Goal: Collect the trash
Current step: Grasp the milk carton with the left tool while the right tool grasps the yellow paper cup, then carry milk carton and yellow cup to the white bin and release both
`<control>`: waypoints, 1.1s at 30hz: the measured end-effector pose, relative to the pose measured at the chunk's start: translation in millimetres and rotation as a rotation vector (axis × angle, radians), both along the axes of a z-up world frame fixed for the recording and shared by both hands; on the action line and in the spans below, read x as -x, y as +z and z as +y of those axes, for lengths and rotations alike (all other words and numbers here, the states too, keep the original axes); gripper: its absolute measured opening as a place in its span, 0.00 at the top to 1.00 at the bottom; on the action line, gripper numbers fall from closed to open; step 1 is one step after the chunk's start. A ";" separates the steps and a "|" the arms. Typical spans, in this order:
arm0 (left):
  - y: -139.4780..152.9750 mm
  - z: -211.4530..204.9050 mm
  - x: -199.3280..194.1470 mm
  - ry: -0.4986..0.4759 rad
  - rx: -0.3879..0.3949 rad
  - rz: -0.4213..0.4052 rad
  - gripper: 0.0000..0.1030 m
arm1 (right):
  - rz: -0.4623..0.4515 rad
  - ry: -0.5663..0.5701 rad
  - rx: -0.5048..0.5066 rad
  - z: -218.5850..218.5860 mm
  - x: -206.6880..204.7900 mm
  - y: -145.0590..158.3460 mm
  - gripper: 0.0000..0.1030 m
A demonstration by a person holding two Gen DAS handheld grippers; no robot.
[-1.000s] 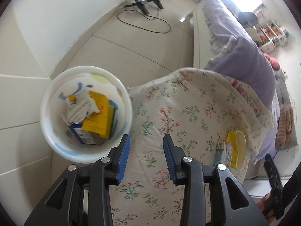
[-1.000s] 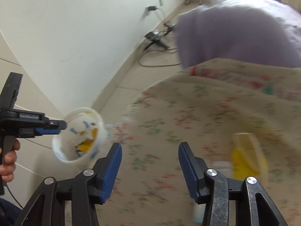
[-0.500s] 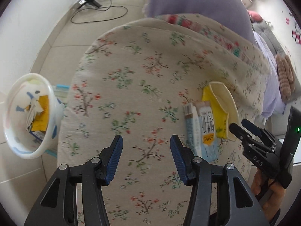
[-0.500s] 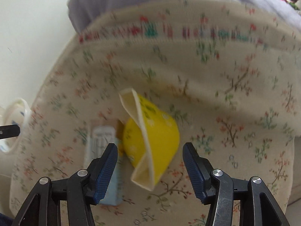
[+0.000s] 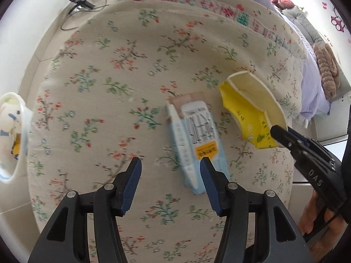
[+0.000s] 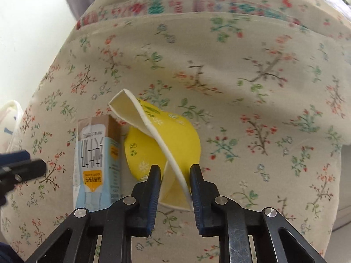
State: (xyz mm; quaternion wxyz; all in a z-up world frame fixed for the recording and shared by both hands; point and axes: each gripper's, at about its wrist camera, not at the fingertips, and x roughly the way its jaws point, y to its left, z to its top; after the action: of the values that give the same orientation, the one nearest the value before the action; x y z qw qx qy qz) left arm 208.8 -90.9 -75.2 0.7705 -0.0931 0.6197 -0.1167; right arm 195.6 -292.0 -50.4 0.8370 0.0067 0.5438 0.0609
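Right hand-held gripper (image 6: 175, 172) closing on crushed yellow paper cup (image 6: 175, 135), cream rim folded; left (image 5: 171, 164) opening, empty

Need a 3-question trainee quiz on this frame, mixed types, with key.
1. True or false: the milk carton stands upright on the floral cover.
2. Which piece of trash sits between the right gripper's closing fingers?
A. the milk carton
B. the yellow paper cup
C. nothing
3. Fill in: the left gripper, its fingers opening and holding nothing, hovers just left of the ____.

Key:
1. False; it lies flat.
2. B; the fingers straddle the crushed cup's rim.
3. milk carton; the white trash bin sits off the cover's left edge.
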 end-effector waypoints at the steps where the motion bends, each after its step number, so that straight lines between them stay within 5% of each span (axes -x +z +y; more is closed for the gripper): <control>1: -1.6 -3.1 -0.4 0.002 0.014 -0.001 0.42 | -0.007 -0.017 -0.007 -5.8 3.6 2.6 0.77; 7: -10.8 -29.4 1.5 0.001 0.058 -0.032 0.36 | -0.063 -0.080 -0.050 -31.9 13.8 21.2 0.77; 13: -38.0 -53.9 2.4 -0.043 -0.059 -0.008 0.32 | -0.078 -0.066 -0.063 -33.1 16.9 26.6 0.77; 20: -21.8 -62.4 11.4 -0.100 -0.187 -0.162 0.41 | -0.085 -0.071 -0.069 -35.7 15.5 28.3 0.77; 33: 3.7 -53.0 36.4 -0.129 -0.205 -0.235 0.41 | -0.104 -0.077 -0.076 -30.8 17.3 32.9 0.77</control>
State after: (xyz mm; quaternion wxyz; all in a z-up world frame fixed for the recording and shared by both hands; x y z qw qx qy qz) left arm 172.4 -143.8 -71.5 0.8340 0.0402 0.5387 -0.1122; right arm 178.4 -322.8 -17.5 0.8648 0.0563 0.4964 0.0496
